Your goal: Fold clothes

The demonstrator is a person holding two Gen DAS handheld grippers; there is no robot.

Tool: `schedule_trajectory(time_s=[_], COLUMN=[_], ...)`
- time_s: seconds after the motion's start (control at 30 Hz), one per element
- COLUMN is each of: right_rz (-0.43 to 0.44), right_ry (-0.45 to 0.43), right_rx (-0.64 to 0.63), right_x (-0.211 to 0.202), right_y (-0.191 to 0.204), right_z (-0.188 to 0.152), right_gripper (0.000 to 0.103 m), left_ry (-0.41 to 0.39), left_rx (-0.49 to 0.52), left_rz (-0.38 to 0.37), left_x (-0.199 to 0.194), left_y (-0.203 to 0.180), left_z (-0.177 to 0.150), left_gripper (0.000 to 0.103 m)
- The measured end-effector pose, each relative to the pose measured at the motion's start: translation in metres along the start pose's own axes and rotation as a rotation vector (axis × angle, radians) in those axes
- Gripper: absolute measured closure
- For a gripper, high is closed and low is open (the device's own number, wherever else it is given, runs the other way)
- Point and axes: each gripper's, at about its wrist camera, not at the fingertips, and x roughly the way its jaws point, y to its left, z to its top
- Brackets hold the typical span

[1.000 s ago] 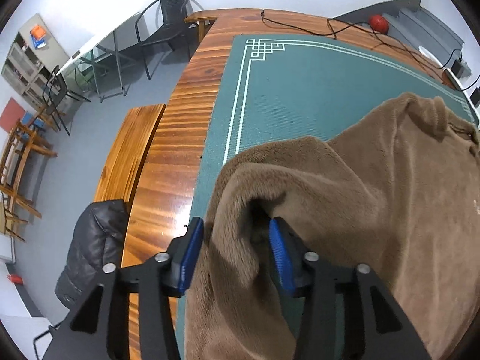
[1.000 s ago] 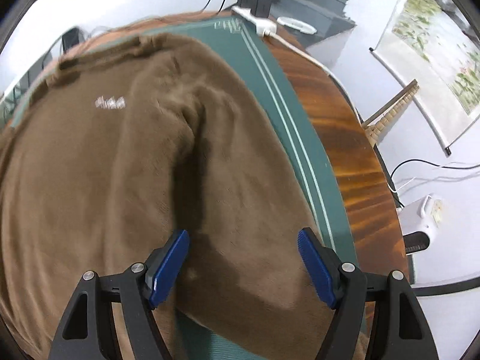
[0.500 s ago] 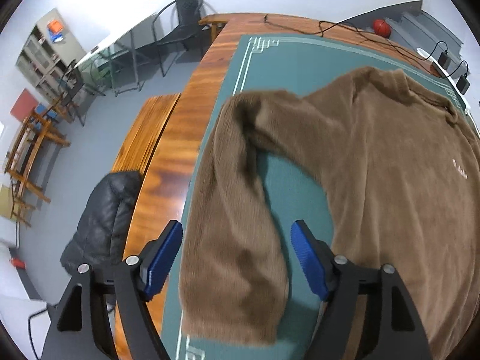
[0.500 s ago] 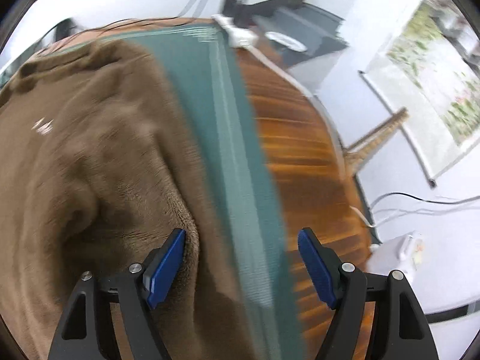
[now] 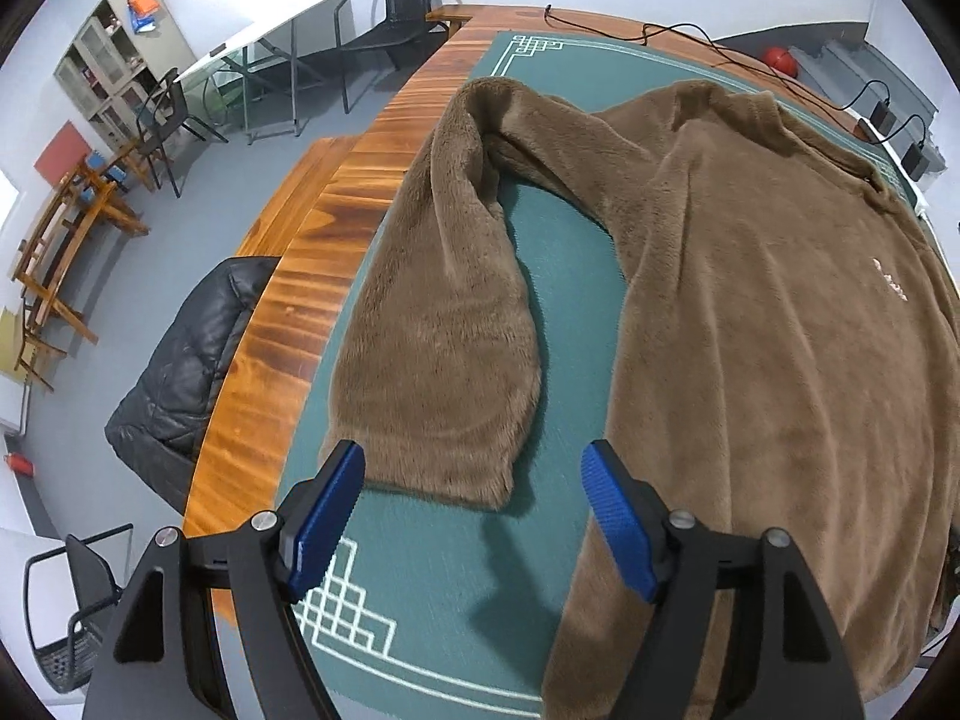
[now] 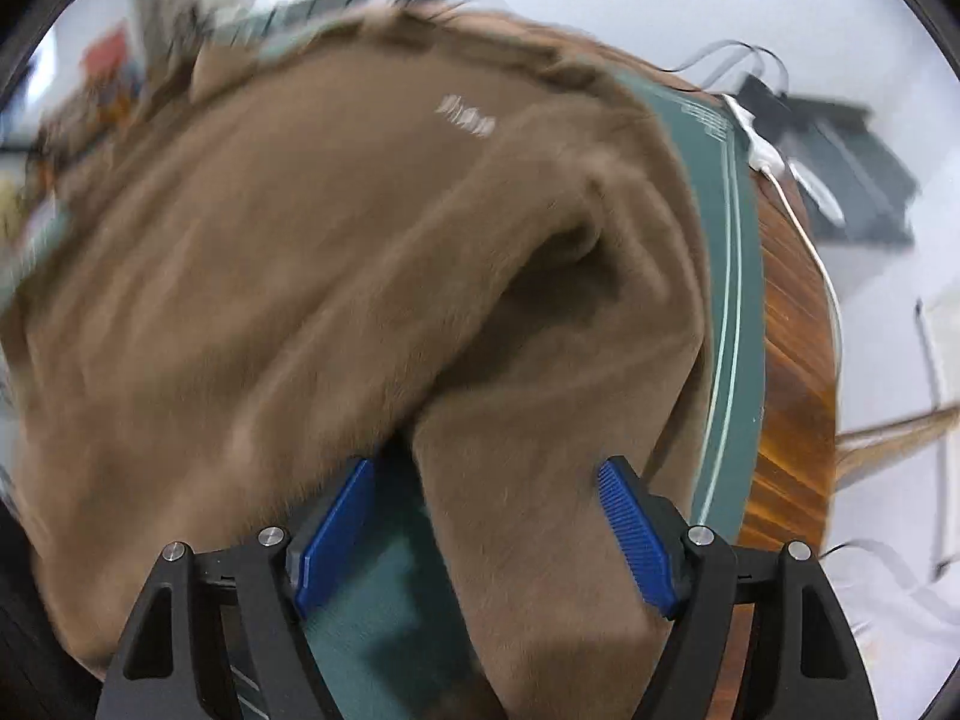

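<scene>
I had the brown fleece sweater (image 5: 750, 312) lying face up on the green mat (image 5: 456, 588) that covered the wooden surface (image 5: 312, 252), its collar at the far end and the small white logo showing on the chest. My left tool (image 5: 474, 510) hovered with its blue pads spread wide and empty, just short of the cuff of the left sleeve (image 5: 444, 312), which lay bent back down beside the body with mat showing between them. My right tool (image 6: 486, 534) was also spread, and the right sleeve (image 6: 558, 480) ran between its pads without being pinched; that view was blurred, so I could not tell whether a pad touched the cloth. I judged this to be the start of the fold, with the garment laid out and the sleeves not yet brought in. The next move, to my mind, called for closing each tool on its sleeve near the cuff and carrying it across the chest.
</scene>
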Motion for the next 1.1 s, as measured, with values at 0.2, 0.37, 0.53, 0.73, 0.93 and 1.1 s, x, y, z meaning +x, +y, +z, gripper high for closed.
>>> schedule_trajectory(time_s=[0.2, 0.37, 0.53, 0.73, 0.93, 1.1], right_rz=[-0.013, -0.053, -0.221, -0.436, -0.384, -0.25], right_ry=[-0.018, -0.046, -0.113, -0.176, -0.152, -0.248], right_rx=[0.159, 0.277, 0.415, 0.608, 0.545, 0.411], right_x=[0.007, 0.01, -0.008, -0.046, -0.041, -0.056], right_y=[-0.024, -0.037, -0.076, -0.17, -0.174, -0.103], right_z=[-0.008, -0.004, -0.004, -0.014, -0.008, -0.016], right_gripper=[0.024, 0.071, 0.081, 0.083, 0.078, 0.017], left_ry=[-0.004, 0.015, 0.042, 0.065, 0.071, 0.077], left_rx=[0.011, 0.031, 0.05, 0.072, 0.094, 0.069], left_rz=[-0.005, -0.022, -0.028, -0.027, -0.023, -0.006], left_x=[-0.011, -0.011, -0.006, -0.004, -0.007, -0.008], left_y=[-0.01, -0.024, -0.033, -0.034, -0.031, -0.019], left_z=[-0.019, -0.036, -0.055, -0.073, -0.086, -0.092], left_gripper=[0.024, 0.024, 0.024, 0.024, 0.024, 0.024])
